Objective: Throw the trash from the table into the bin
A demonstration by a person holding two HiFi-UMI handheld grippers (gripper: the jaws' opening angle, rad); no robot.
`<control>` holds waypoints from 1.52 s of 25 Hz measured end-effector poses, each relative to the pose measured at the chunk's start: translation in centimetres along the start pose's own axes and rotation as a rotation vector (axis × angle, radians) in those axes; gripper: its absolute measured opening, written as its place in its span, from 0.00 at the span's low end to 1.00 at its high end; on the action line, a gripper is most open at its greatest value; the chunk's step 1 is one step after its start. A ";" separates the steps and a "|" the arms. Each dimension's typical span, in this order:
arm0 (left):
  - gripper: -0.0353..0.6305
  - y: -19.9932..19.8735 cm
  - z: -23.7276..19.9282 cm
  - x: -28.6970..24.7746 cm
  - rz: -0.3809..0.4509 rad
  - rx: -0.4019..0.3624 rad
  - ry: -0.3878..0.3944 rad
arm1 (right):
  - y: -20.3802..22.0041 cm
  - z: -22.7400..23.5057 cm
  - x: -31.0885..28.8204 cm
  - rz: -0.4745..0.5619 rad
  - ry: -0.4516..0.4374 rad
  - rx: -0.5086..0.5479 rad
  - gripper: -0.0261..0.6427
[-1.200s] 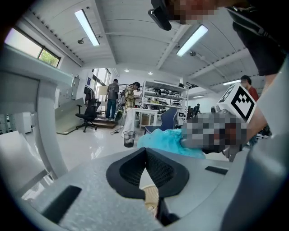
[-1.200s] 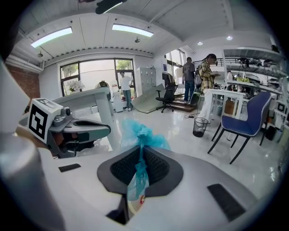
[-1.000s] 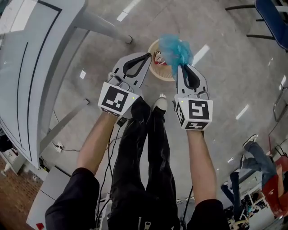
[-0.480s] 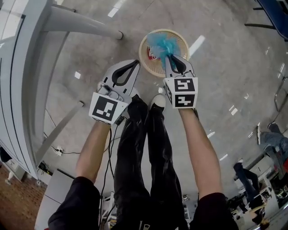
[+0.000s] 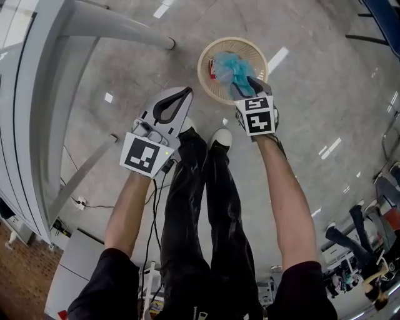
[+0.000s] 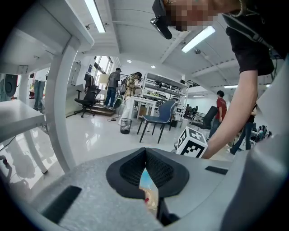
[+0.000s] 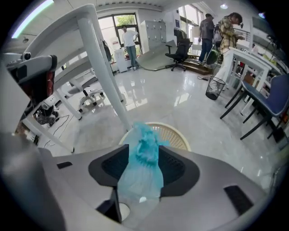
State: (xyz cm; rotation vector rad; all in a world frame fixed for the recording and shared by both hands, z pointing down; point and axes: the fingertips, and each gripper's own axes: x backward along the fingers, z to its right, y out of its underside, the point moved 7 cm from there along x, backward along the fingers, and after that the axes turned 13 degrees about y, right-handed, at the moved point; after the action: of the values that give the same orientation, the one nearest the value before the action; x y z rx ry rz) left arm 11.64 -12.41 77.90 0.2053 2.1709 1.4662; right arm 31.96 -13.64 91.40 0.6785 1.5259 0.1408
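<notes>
A round beige basket bin (image 5: 209,59) stands on the floor ahead of the person's feet. My right gripper (image 5: 250,84) points steeply down over its near rim. Its jaws are opening, with a crumpled blue plastic bag (image 5: 232,67) between them, hanging into the bin. In the right gripper view the bag (image 7: 143,173) lies loose in the gap of the right gripper (image 7: 144,155), above the bin (image 7: 178,135). My left gripper (image 5: 186,92) hangs left of the bin, shut on a small colourful wrapper (image 6: 149,191) behind the closed tips of the left gripper (image 6: 145,151).
A white table (image 5: 25,94) with slanted legs (image 5: 119,28) stands at the left. The person's dark trousers and white shoes (image 5: 222,139) are right below the grippers. Cables (image 5: 94,206) lie on the floor at the left; a blue chair (image 5: 384,15) is at the top right.
My right gripper has sunk toward the bin with the blue bag, which now hangs inside the rim, and its jaws have parted. The left gripper has dropped a little.
</notes>
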 end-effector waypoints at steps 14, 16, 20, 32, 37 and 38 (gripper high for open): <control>0.06 -5.4 1.8 4.7 0.016 -0.003 -0.042 | -3.7 -1.3 7.2 0.000 0.065 0.000 0.11; 0.06 -7.3 2.4 5.5 0.018 -0.015 -0.041 | -5.3 -1.1 9.5 0.045 0.087 -0.005 0.07; 0.06 -11.3 3.9 6.6 0.050 -0.081 -0.029 | -8.6 -0.5 13.8 0.105 0.094 -0.062 0.06; 0.06 -22.3 7.2 11.8 0.073 -0.085 -0.107 | -15.6 0.0 28.2 0.197 0.065 -0.039 0.06; 0.06 -26.3 8.1 14.9 0.105 -0.111 -0.142 | -17.8 -2.7 34.0 0.242 -0.016 -0.023 0.06; 0.06 -26.9 8.3 15.8 0.112 -0.112 -0.157 | -18.6 -3.5 35.2 0.260 -0.052 -0.030 0.06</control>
State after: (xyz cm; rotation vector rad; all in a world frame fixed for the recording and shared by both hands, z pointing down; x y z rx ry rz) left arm 6.22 -10.26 46.19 0.3945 1.9744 1.5732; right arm 25.28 -10.30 52.17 0.8490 1.3789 0.3396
